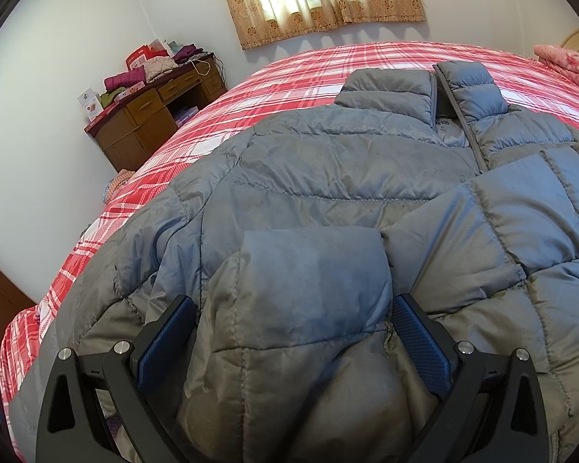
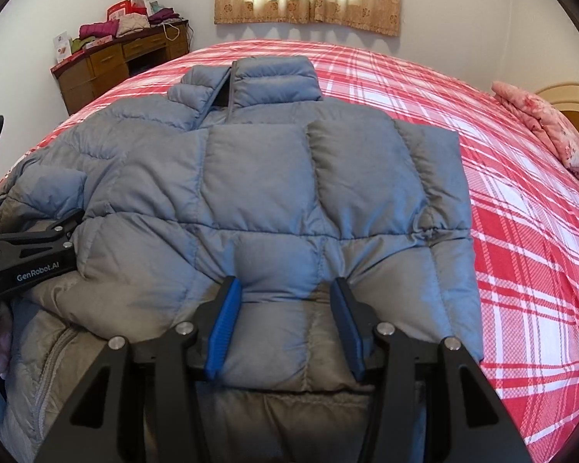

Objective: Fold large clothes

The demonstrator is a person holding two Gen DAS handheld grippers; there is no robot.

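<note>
The jacket (image 1: 328, 177) hides much of the bed (image 1: 289, 73); its near hem is cut off by the bottom edge.

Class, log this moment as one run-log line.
jacket: on bed, sleeves folded in | left gripper: grips hem | right gripper: grips hem

Grey quilted down jacket (image 1: 328, 162) laid flat on the bed.

The jacket is spread front-up, with its stand collar (image 2: 251, 81) pointing toward the curtained wall and the zip partly undone below it. Both sleeves are folded inward across the chest, one cuff (image 1: 312, 270) lying over the front panel. The hem is probably doubled under at the near edge, though this is poorly seen.
</note>
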